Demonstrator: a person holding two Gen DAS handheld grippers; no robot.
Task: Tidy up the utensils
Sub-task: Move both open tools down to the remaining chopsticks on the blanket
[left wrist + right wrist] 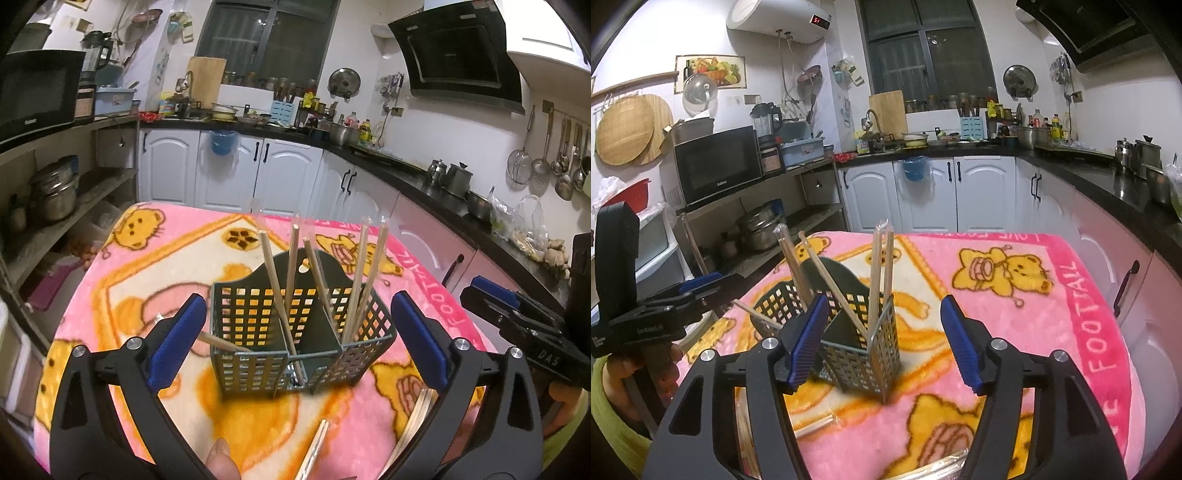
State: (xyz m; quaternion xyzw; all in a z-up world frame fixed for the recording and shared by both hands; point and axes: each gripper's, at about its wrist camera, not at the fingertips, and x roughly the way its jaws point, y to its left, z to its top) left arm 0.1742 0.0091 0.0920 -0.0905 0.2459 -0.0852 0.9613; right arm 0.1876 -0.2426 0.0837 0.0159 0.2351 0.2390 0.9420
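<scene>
A dark green perforated plastic utensil basket (295, 332) with a central divider is seen standing upright on a pink and orange plush blanket printed with cartoon bears (155, 273), which covers the table. Several pale wooden chopsticks (364, 284) are seen leaning inside the basket compartments, some of them sleeved in clear plastic wrap at the tips. One loose wooden chopstick (221, 341) is seen lying on the blanket against the basket's left side.

The left gripper (295, 343), with black arms and blue ribbed pads, is shown spread wide, with the basket between its fingers and no pad in contact with it. More wrapped chopsticks (314, 454) are seen lying on the blanket beneath this gripper.

The right gripper (884, 341) is likewise shown released, its pads well apart, with the basket just ahead and toward its left finger. Nothing is held by either gripper.

In the left wrist view, the right gripper is seen at the right edge. A black microwave oven (718, 164) is seen on a shelf in the background.
</scene>
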